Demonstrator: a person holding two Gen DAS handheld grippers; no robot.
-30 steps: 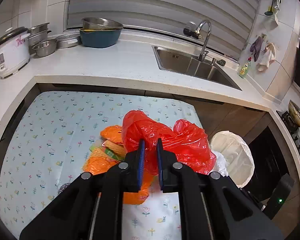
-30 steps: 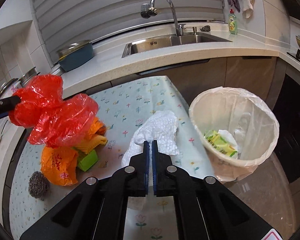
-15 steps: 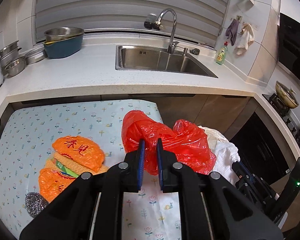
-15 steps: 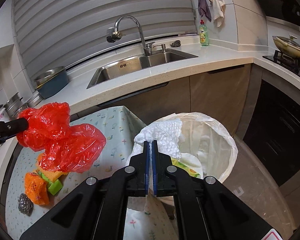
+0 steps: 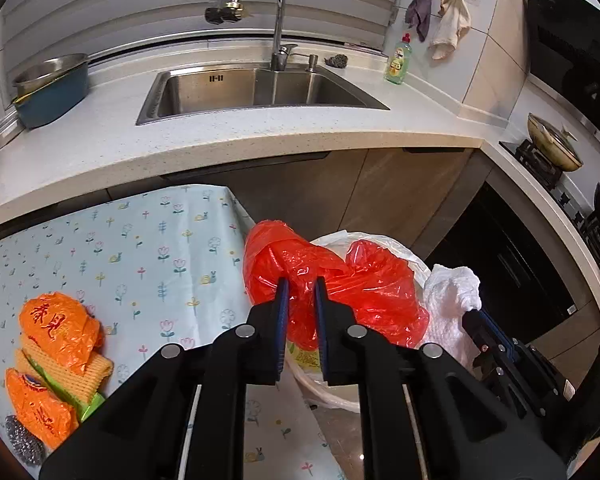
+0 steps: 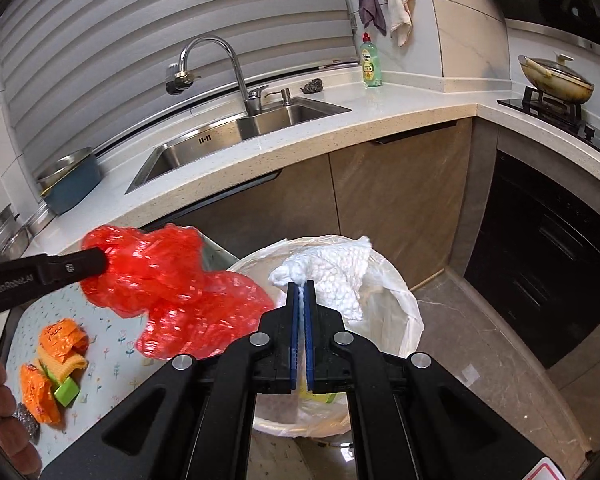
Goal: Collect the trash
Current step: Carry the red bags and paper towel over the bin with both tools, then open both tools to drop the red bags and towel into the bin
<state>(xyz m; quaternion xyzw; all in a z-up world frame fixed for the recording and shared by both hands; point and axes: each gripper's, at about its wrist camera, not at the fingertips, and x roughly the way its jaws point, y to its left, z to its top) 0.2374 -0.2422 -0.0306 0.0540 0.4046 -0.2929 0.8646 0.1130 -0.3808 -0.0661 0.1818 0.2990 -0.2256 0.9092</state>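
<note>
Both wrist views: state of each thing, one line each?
left tongs: shut on red plastic bag, held at the bin
right tongs: shut on white foam wrap, over the bin
trash bin: lined, open, some trash inside
orange wrappers: lying on table
faucet: no water visible

Low counter [image 5: 148, 248] under pale floral cloth [image 6: 112, 356], set against front of kitchen counter [image 5: 260, 136]. On cloth, left end: two crumpled orange wrappers [image 5: 58, 330], yellow-green sponge [image 5: 88, 368] between them, all touching; steel scourer [image 5: 22, 442] just beside lower wrapper.

Kitchen counter: blue basin [image 5: 52, 94] at left, green soap bottle [image 5: 397, 60] and dark scourer [image 5: 336, 60] near sink [image 5: 256, 88].

Floor [image 6: 472, 344]: bin with white liner [image 6: 396, 316] beside cloth edge.
</note>
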